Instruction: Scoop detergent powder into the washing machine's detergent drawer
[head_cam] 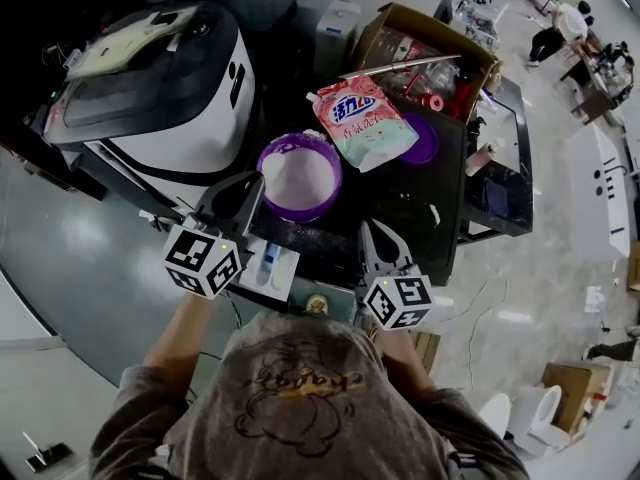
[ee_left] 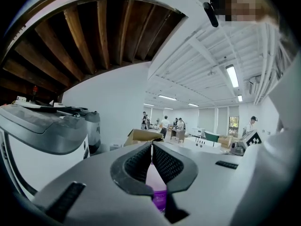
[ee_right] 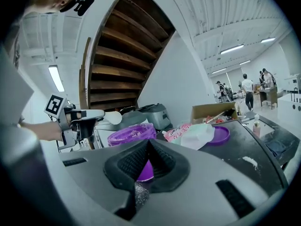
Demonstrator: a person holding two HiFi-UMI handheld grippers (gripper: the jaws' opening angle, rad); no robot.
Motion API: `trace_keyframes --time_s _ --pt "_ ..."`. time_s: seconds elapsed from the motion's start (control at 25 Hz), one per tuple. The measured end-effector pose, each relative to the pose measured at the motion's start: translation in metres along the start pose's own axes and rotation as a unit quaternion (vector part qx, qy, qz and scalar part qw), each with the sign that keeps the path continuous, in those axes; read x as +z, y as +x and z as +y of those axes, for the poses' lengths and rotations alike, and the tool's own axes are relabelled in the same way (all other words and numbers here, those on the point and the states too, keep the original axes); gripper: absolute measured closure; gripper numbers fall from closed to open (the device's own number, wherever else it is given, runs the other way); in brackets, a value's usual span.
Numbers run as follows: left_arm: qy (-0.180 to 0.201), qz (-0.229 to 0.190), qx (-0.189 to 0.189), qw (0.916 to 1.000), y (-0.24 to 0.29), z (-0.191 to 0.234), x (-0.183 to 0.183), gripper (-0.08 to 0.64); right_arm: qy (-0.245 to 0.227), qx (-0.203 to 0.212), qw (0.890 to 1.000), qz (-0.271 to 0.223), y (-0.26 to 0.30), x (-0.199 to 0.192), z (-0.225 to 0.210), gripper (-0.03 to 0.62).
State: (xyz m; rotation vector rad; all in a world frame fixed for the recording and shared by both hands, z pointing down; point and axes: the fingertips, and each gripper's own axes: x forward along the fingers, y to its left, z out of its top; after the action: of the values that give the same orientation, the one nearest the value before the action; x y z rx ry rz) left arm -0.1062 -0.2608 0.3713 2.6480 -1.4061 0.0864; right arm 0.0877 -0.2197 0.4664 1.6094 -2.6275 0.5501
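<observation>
Detergent powder (head_cam: 300, 178) lies white in an open purple tub (head_cam: 272, 200) near the middle of the black table (head_cam: 440, 203). A little of it is spilt on the table top just in front of the tub and also further right (ee_right: 249, 162).

My left gripper (head_cam: 250, 190) sits at the tub's near-left rim. Its jaws are closed on a white scoop (ee_right: 112, 118). In the right gripper view the bowl of the scoop sticks out of the jaws, just above and beside the tub's rim. I cannot tell whether the scoop carries powder.

My right gripper (head_cam: 372, 230) hovers over the table's near edge, to the right of the tub and clear of it. Its jaws are brought together with nothing between them.

Below my left gripper a white drawer (head_cam: 270, 266) with a blue insert juts out at the table's near edge. A white and black washing machine (head_cam: 150, 78) stands to the left of the tub.

A pink and green detergent pouch (head_cam: 355, 118) lies beyond the tub, touching its far rim and partly covering a purple lid (head_cam: 428, 140). An open cardboard box (head_cam: 420, 53) stands behind both.
</observation>
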Motion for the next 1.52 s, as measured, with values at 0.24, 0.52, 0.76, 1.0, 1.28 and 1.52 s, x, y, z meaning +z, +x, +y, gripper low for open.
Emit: trace_keyframes --time_s 0.24,0.52,0.76,1.0,1.28,1.52 --pt "0.023 0.024 -0.051 0.9982 0.019 0.003 0.003 0.535 -0.003 -0.011 1.0 -0.002 0.001 -0.002 -0.001 0.592" --pt "0.043 0.053 -0.092 0.9934 0.035 0.002 0.005 0.535 -0.004 -0.012 1.0 -0.003 0.004 -0.003 0.004 0.592" --pt "0.065 0.099 -0.131 0.9843 0.047 -0.002 -0.004 0.535 -0.008 -0.011 1.0 -0.002 0.002 -0.001 0.005 0.592" --pt "0.079 0.147 -0.161 0.9727 0.061 -0.002 -0.016 0.535 -0.007 -0.011 1.0 0.0 0.002 -0.004 0.001 0.592" --pt "0.109 0.215 -0.183 0.9532 0.07 0.003 -0.03 0.536 -0.004 -0.008 1.0 0.002 0.004 -0.005 -0.003 0.592" --pt "0.14 0.257 -0.199 0.9353 0.077 0.008 -0.041 0.536 -0.003 -0.007 1.0 0.004 0.006 -0.006 -0.005 0.592"
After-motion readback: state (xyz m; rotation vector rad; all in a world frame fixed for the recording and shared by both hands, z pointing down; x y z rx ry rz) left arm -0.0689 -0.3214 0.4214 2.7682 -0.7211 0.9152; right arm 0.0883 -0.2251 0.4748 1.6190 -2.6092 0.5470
